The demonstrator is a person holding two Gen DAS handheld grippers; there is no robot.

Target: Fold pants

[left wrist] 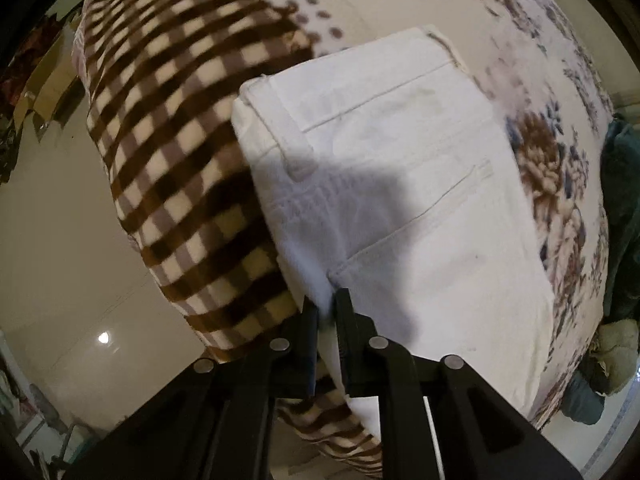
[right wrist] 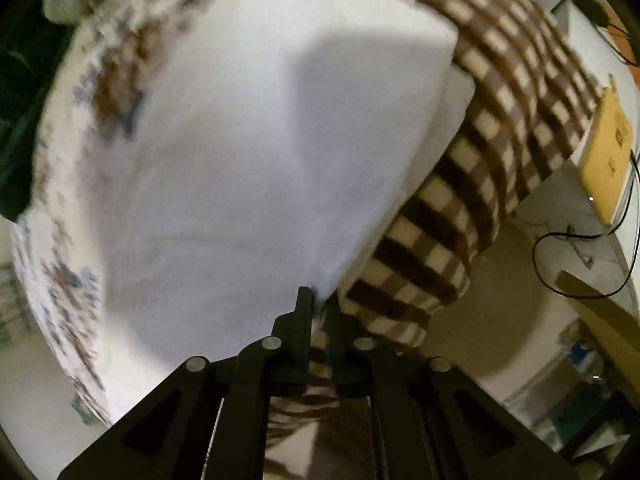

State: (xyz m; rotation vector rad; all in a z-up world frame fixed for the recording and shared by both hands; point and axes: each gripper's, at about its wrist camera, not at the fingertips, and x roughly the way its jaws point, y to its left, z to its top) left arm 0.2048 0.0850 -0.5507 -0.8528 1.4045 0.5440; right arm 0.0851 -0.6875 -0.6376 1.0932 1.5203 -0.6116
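A home bedroom: checked blanket [left wrist: 176,128] over a floral bedspread [left wrist: 552,168].

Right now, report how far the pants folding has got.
Done: the white pants lie doubled into a compact stack on the blanket. In hand: the left gripper and right gripper each pinch a near corner. Left: likely one more fold, then release.

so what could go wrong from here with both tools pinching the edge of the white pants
1. The left tool grips only a thin bit of the white pants at the near edge, so the cloth may slip out when lifted.
2. The right tool sits right where pants meet the checkered blanket; it might catch the blanket too.
3. The pants lie near the bed's edge, so a dropped corner could slide toward the floor.
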